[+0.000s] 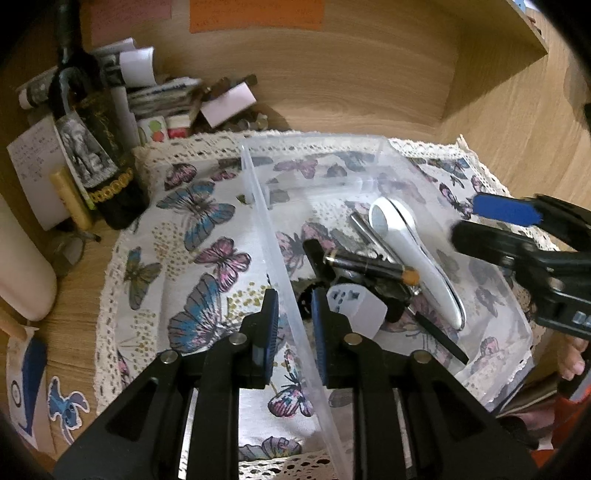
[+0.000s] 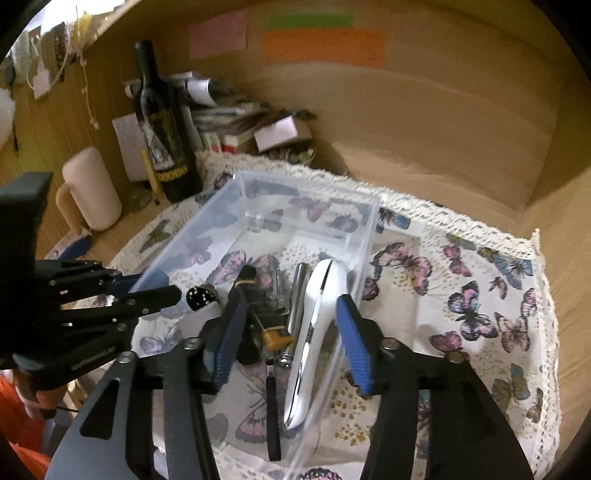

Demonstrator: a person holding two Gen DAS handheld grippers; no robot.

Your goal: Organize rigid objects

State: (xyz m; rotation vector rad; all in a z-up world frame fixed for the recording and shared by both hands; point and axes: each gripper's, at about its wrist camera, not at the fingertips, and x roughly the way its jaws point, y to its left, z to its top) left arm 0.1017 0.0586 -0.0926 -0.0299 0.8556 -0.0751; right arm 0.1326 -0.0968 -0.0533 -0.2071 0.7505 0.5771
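Apparently nearly done | we see white opener (image 2: pixel 314 332), pens and small tools inside clear box (image 1: pixel 369 142) on butterfly cloth (image 1: pixel 207 229) | left gripper (image 1: pixel 293 328) straddles left box wall, slightly apart | right gripper (image 2: pixel 290 338) open, empty | cloth bare.

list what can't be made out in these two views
- Writing on the orange note: left wrist view, blurred and cut by the top edge.
- Small dark items under the white tool in the clear bin: right wrist view, overlapping, partly behind the right gripper fingers.
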